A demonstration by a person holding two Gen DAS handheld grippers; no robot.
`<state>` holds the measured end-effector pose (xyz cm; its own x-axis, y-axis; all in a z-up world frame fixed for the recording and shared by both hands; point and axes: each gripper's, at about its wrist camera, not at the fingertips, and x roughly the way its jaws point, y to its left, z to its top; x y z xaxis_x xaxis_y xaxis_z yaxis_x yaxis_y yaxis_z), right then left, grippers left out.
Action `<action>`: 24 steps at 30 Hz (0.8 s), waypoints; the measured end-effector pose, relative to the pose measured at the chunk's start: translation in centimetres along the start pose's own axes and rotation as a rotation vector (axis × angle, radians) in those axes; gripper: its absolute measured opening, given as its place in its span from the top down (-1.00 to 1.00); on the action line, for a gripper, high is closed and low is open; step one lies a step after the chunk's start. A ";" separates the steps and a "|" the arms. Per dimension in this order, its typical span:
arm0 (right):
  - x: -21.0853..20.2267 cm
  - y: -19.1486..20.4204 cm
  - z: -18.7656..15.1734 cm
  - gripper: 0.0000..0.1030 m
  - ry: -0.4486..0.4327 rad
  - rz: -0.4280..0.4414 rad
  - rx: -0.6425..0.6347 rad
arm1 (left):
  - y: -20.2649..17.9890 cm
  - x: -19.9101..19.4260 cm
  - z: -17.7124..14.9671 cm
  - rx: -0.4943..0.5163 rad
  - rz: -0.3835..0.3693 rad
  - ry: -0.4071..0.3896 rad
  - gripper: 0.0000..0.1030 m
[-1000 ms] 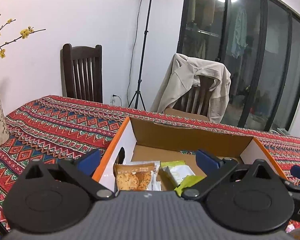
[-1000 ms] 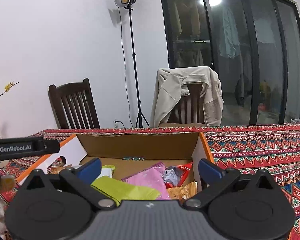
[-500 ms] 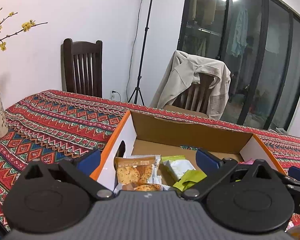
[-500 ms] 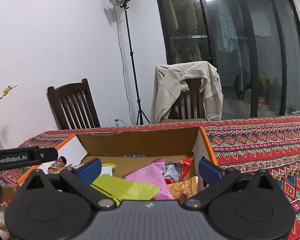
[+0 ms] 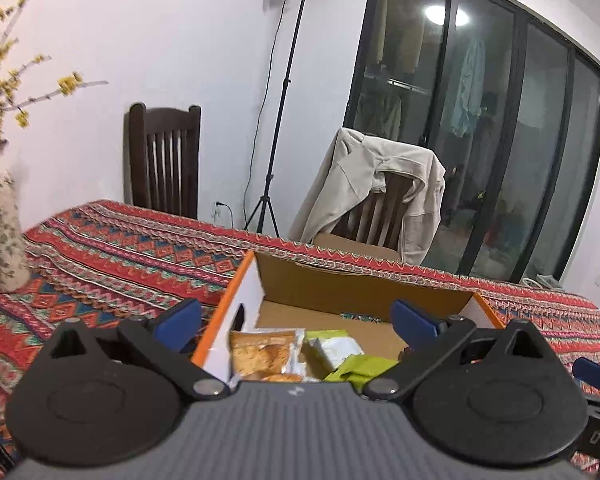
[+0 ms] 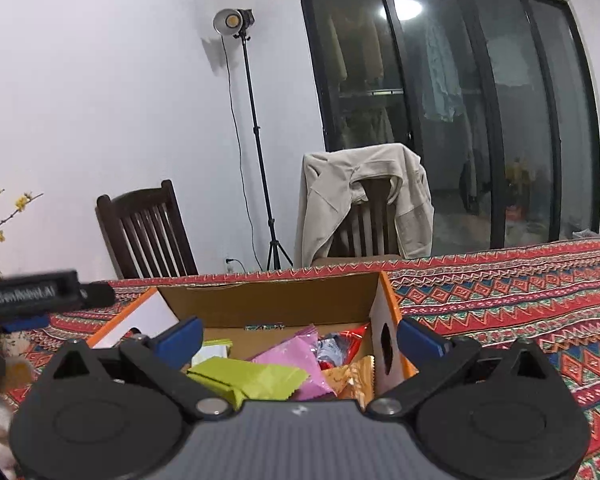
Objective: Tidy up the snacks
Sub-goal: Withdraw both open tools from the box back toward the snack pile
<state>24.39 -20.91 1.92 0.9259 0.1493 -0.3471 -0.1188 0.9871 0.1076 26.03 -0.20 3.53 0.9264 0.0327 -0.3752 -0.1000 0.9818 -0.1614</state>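
Note:
An open cardboard box (image 5: 352, 288) with orange rims sits on the patterned tablecloth. In the left wrist view it holds a cracker packet (image 5: 262, 354), a white-green packet (image 5: 334, 346) and a lime-green packet (image 5: 360, 366). In the right wrist view the box (image 6: 284, 300) holds a lime-green packet (image 6: 252, 376), a pink packet (image 6: 296, 360), a red packet (image 6: 352, 336) and an orange packet (image 6: 352, 380). My left gripper (image 5: 296, 322) is open and empty in front of the box. My right gripper (image 6: 300, 340) is open and empty over the box's near side.
A patterned vase (image 5: 0, 232) with yellow flowers stands at the table's left. Two wooden chairs (image 5: 162, 160) stand behind the table, one draped with a beige jacket (image 5: 372, 188). A light stand (image 6: 256, 152) and glass doors are beyond. The left gripper's body (image 6: 40, 292) shows at left.
Both grippers have lifted and tilted up, so the box sits lower and smaller in both views. Both stay open and empty.

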 end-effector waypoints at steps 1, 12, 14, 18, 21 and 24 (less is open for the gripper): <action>-0.4 0.0 -0.2 -1.00 0.000 0.003 0.003 | 0.3 -0.7 -0.2 0.004 0.006 -0.004 -1.00; -4.1 0.3 -1.3 -1.00 -0.010 0.047 0.028 | 4.6 -4.3 -3.4 -0.057 0.044 0.028 -1.00; -4.8 0.1 -1.8 -1.00 -0.006 0.050 0.035 | 4.7 -4.3 -3.9 -0.064 0.033 0.028 -1.00; -5.3 -0.4 -2.9 -1.00 0.007 0.022 0.041 | 4.3 -4.2 -5.1 -0.037 0.009 0.030 -1.00; -5.2 -0.9 -3.5 -1.00 0.021 0.013 0.056 | 4.0 -4.1 -5.6 -0.008 0.000 0.035 -1.00; -5.0 -0.8 -3.8 -1.00 0.033 0.008 0.051 | 3.9 -4.3 -5.9 0.001 -0.014 0.035 -1.00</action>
<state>18.45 -22.24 0.03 0.9127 0.1594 -0.3761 -0.1067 0.9818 0.1572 19.53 2.43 -0.84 0.9143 0.0123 -0.4049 -0.0866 0.9823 -0.1658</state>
